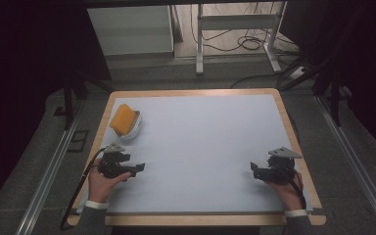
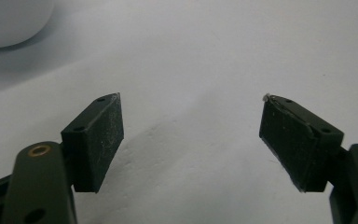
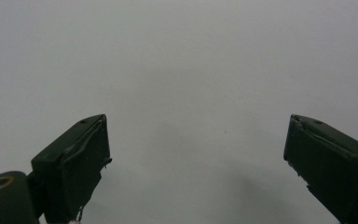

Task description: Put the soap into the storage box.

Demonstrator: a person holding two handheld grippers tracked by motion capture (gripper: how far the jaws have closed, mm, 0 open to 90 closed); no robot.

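Looking down from the high view, a pale mat (image 1: 200, 147) is seen covering the table (image 1: 191, 92), with a wooden border left bare along the far edge and both sides. Most of the mat lies open — the whole middle and right far corner are free room. A white bowl (image 1: 133, 128) is set near the far left corner, close to the left border, and an orange sponge (image 1: 123, 119) rests in it, tilted and standing above the rim.

The left gripper (image 1: 136, 169) is held low over the mat at the near left, just nearer than the bowl and apart from it; its jaws point toward the table's middle. The left hand (image 1: 103, 182) is wrapped around it from below, sleeve at the near edge. In the left gripper view the jaws are seen well apart with nothing between them, the bowl (image 2: 9, 21) showing at the upper left corner.

The right gripper (image 1: 255, 171) is held near the right border — jaws pointing inward toward the left gripper, well apart from it. The right hand (image 1: 286, 188) grips it from behind. In the right gripper view the jaws stand wide apart over bare mat, nothing between them.
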